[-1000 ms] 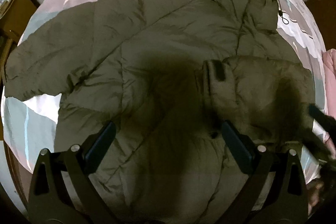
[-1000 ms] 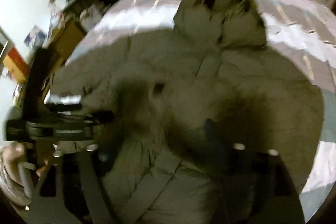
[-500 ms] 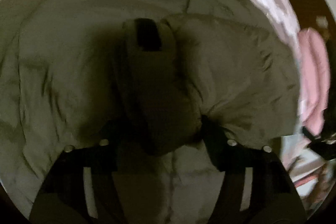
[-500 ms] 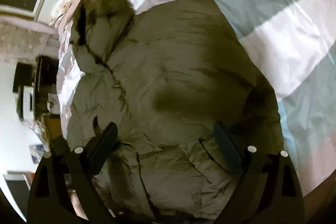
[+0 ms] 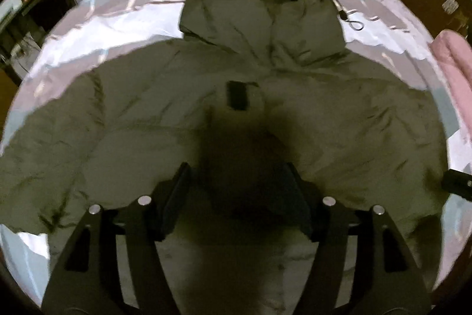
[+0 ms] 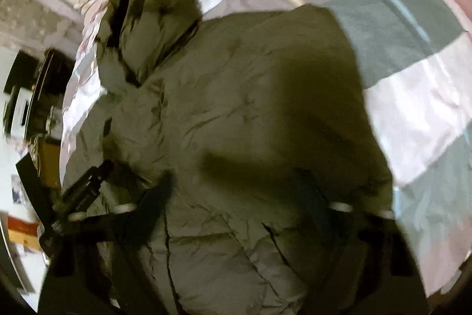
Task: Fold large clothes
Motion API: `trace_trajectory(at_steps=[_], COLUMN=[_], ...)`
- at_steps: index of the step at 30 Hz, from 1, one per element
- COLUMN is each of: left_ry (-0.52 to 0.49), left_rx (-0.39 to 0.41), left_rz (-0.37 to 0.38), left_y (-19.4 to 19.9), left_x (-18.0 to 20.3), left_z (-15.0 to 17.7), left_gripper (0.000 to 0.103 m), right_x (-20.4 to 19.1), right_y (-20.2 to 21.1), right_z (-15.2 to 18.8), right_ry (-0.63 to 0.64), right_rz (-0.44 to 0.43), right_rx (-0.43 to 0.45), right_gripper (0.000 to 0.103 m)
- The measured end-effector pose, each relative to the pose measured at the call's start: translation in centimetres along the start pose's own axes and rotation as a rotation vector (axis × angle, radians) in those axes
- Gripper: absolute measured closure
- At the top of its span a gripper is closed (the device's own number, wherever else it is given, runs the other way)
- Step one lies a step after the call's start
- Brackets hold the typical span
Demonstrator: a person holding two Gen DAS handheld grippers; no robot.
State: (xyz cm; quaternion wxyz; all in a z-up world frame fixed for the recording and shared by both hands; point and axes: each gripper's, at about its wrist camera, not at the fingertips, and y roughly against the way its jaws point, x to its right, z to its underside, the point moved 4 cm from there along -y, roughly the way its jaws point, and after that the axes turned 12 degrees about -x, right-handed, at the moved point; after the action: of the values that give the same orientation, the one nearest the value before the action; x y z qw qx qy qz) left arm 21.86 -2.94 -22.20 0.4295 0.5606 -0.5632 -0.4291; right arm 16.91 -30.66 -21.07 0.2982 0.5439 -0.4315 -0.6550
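Above, both grippers, left [image 5: 240, 191] and right [image 6: 236, 194], hover with jaws spread wide over the olive hooded jacket [image 5: 324, 114] on a striped bedspread [image 6: 413, 108].

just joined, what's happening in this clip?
A person with a handheld gripper in each hand is folding an olive hooded puffer jacket spread on a bed with a striped cover. One sleeve, with its black cuff tab, lies folded across the jacket's middle; the other sleeve is spread outward. The left gripper and right gripper both hover open above the jacket, gripping nothing.
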Motion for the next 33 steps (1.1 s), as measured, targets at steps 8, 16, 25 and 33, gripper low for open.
trace_trajectory(at_steps=[8,16,25,33], left_ry=[-0.079,-0.168,-0.061,-0.019], left_rx=[0.011,-0.062,-0.143,-0.146], left_rz=[-0.031,-0.146,-0.068,-0.033], left_y=[0.5,-2.1,-3.0,-2.6], left_x=[0.8,1.8,-0.4,-1.3], left_z=[1.1,2.1,1.9,2.0], left_gripper=[0.021,0.017,0.010,0.005], right_x=[2.1,2.1,9.6,6.4], right_y=[-5.7,4.0,-2.3,1.8], right_z=[-0.9,-3.0,-4.0,-5.8], right_ry=[-0.007,-0.033,-0.207,-0.138], right_rz=[0.184,0.058,0.192,0.119], right_rx=[-0.091,0.149,-0.063,0.088], right_gripper=[0.049,0.047,0.044,0.030])
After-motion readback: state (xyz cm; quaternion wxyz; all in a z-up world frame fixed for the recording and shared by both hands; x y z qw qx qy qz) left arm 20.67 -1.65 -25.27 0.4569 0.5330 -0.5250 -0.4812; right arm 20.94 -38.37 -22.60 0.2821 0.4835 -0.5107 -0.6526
